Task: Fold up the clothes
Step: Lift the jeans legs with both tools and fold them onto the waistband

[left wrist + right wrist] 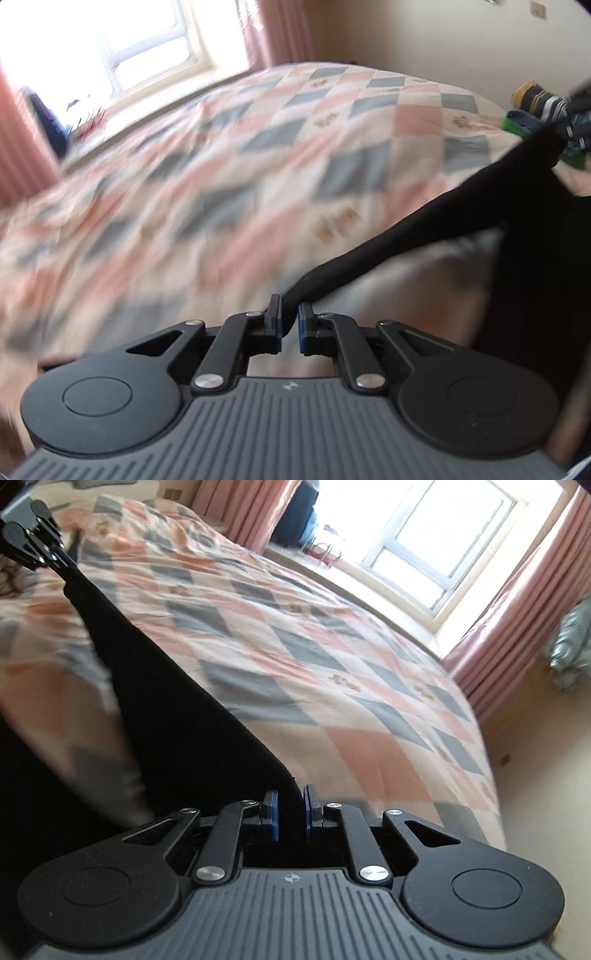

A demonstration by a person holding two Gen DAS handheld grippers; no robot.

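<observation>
A black garment (pixel 424 225) hangs stretched in the air above the bed. My left gripper (pixel 290 314) is shut on one bunched end of it, the cloth pinched between the blue pads. From there the fabric runs up to the right and widens into a dark sheet. In the right wrist view the same black garment (pixel 177 716) rises from my right gripper (pixel 291 805), which is shut on another edge of it. It narrows toward my left gripper (pixel 61 557) at the upper left. The garment's lower part hangs out of view.
A bed with a pink, grey and cream checked quilt (pixel 258 155) fills both views. A pile of coloured clothes (pixel 535 107) lies at its far right corner. A bright window (pixel 439 542) with pink curtains (pixel 517 620) stands beyond the bed. Bare floor (pixel 539 775) runs along the bed's right side.
</observation>
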